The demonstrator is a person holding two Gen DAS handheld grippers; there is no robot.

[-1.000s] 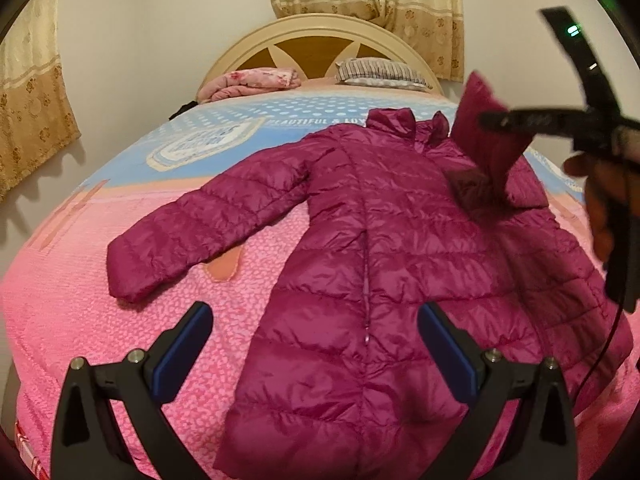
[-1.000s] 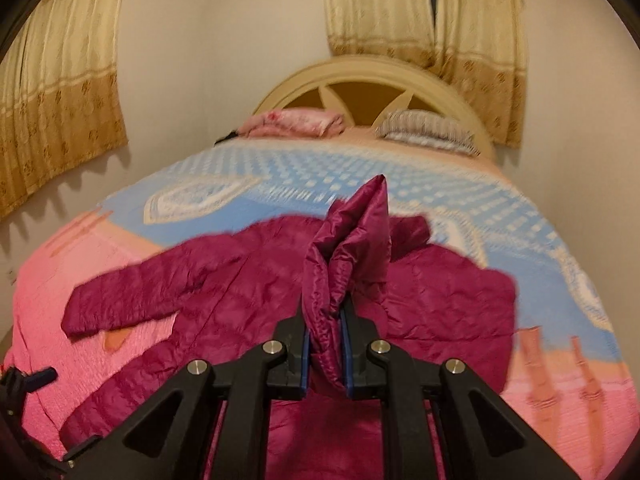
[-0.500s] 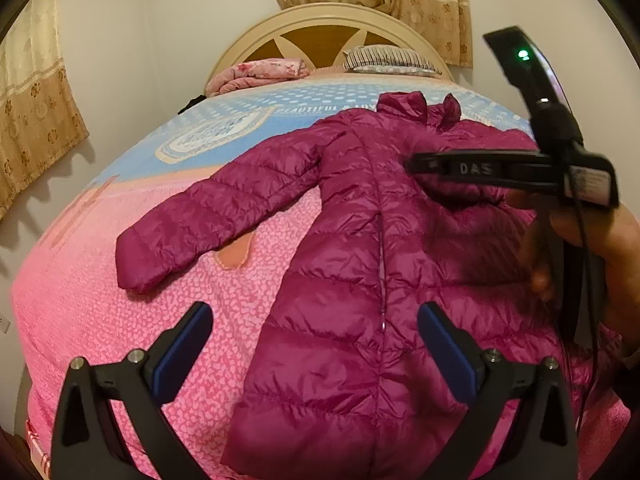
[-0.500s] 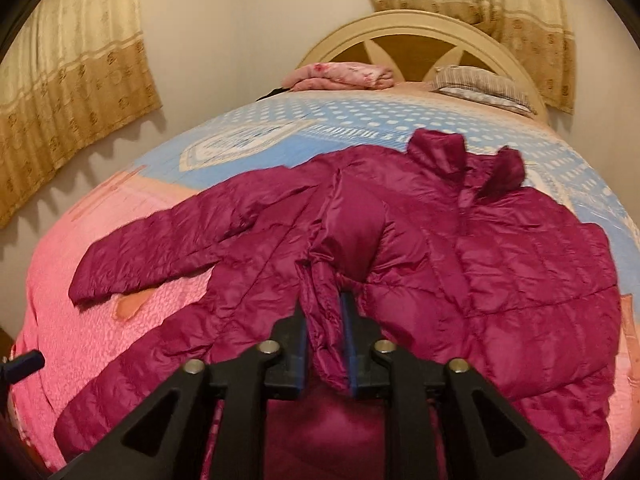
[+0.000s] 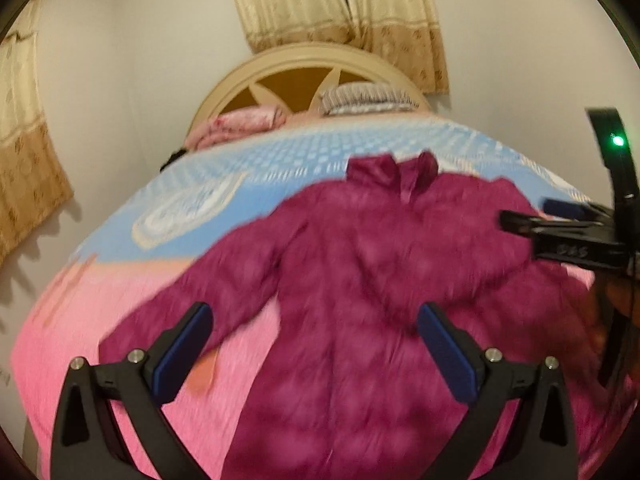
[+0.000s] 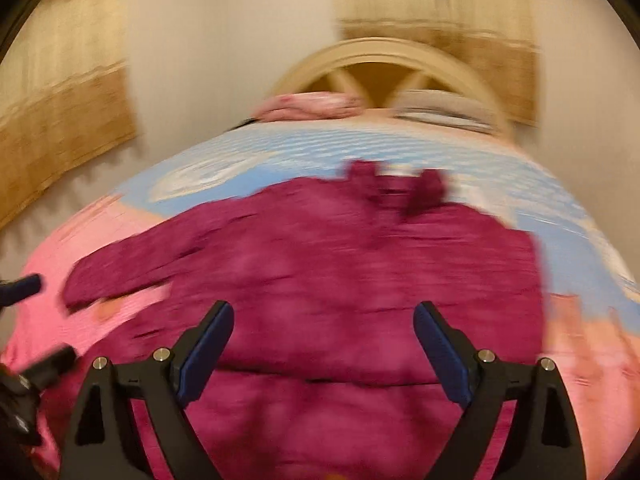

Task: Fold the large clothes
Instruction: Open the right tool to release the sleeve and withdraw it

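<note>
Gaping wide and empty, both your left hand-held gripper [image 5: 312,344] and right hand-held gripper [image 6: 324,340] hover above the jacket [image 5: 360,280]; puffy, slippery fabric, so pinch its outstretched sleeve [image 5: 192,304] cuff ahead-left.

Domestic bedroom. Large bed [image 5: 120,320] filling most of both views, covered with a pink and blue patterned spread. Arched cream headboard [image 5: 304,68] with spoke cut-outs set against a plain pale wall [image 5: 152,60]. Striped pillow [image 5: 368,98] and folded pink blanket [image 5: 240,122] lying at the head end. Beige patterned curtains [image 5: 340,8] hanging above the headboard, a further curtain [image 6: 60,92] on the side wall. Magenta padded coat [image 6: 320,280] spread flat on the bed. Warm indoor lighting; both views motion-blurred, finer detail unreadable.
</note>
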